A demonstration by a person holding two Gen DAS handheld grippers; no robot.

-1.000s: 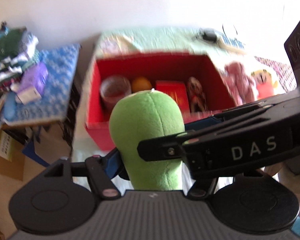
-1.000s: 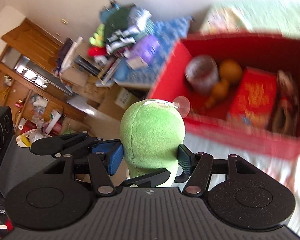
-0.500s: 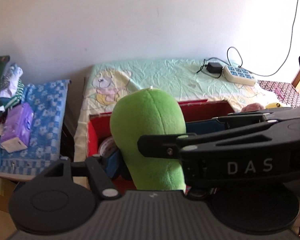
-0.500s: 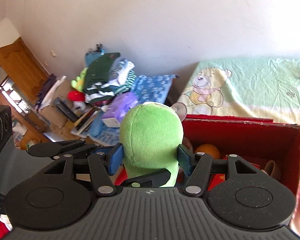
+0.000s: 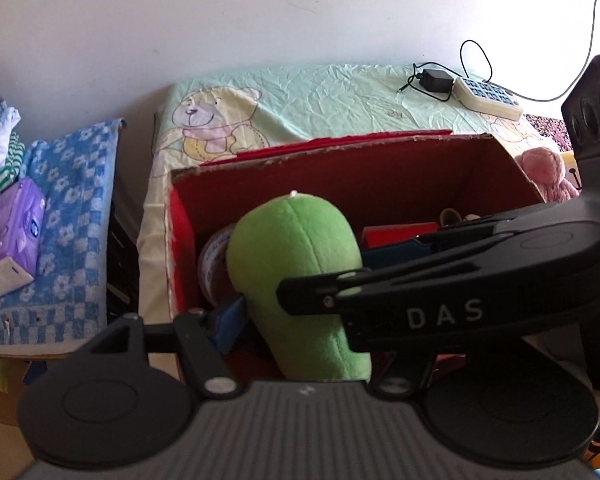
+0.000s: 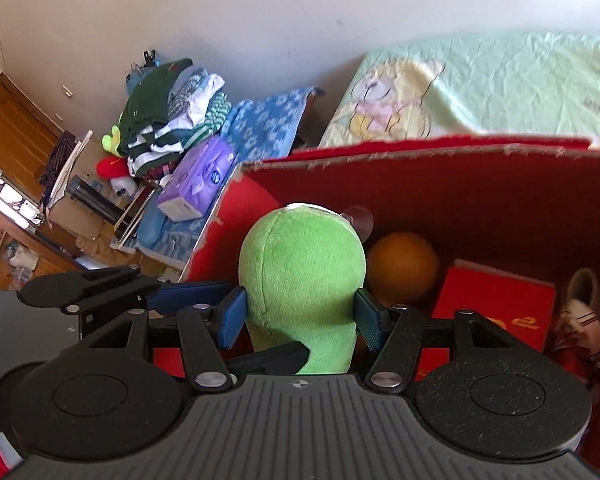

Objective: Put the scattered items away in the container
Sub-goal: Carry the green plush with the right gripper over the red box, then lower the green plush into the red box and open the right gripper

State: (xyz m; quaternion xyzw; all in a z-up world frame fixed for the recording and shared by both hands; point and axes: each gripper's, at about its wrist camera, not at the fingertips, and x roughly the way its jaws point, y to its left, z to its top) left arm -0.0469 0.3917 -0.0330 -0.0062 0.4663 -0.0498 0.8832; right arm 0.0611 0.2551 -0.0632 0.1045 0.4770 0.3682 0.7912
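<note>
Whereas earlier above box, green plush [image 6: 300,280] now inside red box [image 6: 480,208]

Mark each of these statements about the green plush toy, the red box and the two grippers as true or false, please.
1. Both grippers hold the green plush toy. True: the left gripper and the right gripper press on its sides.
2. The red box is empty. False: an orange ball, a red packet and other things lie inside.
3. The purple tissue pack lies on the blue checked cloth. True.
4. The box has a closed lid. False: its top is open.
5. The pink plush is inside the box. False: it lies outside, beside it.
</note>
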